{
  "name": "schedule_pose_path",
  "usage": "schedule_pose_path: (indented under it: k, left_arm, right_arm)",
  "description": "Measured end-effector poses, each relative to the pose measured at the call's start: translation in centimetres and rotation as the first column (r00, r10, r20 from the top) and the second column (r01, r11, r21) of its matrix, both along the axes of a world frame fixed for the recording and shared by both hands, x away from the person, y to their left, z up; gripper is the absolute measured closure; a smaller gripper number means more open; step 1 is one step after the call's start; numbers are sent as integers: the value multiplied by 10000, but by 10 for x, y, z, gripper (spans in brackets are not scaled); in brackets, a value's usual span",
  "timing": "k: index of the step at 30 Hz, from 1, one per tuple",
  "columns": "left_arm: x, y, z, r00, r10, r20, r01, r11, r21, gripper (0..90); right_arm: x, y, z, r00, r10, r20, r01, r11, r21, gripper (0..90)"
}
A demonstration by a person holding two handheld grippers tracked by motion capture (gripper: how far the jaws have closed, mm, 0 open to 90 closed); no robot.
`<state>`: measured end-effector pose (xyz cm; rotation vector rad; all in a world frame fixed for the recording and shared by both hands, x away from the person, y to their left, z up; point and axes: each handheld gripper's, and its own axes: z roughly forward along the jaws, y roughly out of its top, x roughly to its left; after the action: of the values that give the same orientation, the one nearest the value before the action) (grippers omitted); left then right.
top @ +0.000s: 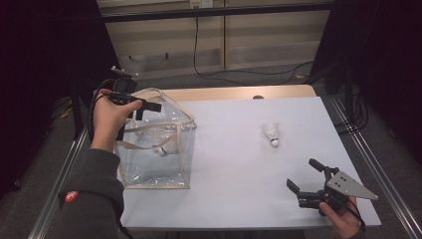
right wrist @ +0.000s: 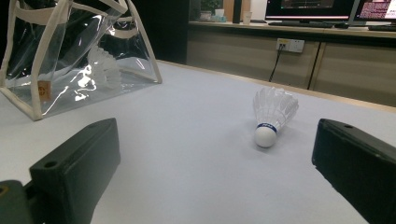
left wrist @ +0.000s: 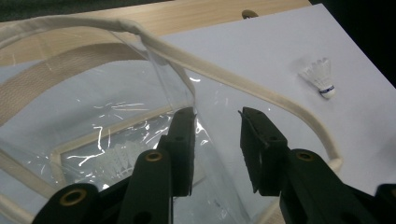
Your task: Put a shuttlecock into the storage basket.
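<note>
**Shuttlecock still out on the table, bag's kinda floppy**

Shuttlecock (top: 271, 133) lies mid-table (top: 234, 164), well apart from the clear bag (top: 155, 149), w/ another one inside (top: 161, 150). Left gripper (top: 144, 106) hangs over the bag rim, jaws part open, nothing held. Right gripper (top: 304, 175) is wide, empty, aimed at the shuttlecock. Risk imo: soft rim sags, so the drop could miss.
</note>
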<state>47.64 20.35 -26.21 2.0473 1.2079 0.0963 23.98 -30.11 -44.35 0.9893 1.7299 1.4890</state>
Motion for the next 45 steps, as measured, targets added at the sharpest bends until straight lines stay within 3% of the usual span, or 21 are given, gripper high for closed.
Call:
schedule_pose_path:
  k: [4,16,30,45]
  left_arm:
    - [-4,-7,2,9994,-301,-177,297,9993,-218,605]
    - [-12,-21,10,9962,-846,-189,829,9937,-752,532]
    - [-21,-37,15,9891,-1457,-210,1433,9856,-894,473]
    - [-24,-47,16,9853,-1663,-398,1610,9806,-1117,418]
  right_arm:
    - [0,0,0,10000,20,21,-20,10000,2,10]
    - [0,0,0,10000,25,29,-24,10000,-18,10]
    - [0,0,1,10000,33,37,-33,10000,-38,10]
    - [0,-1,0,10000,2,25,-1,10000,-85,10]
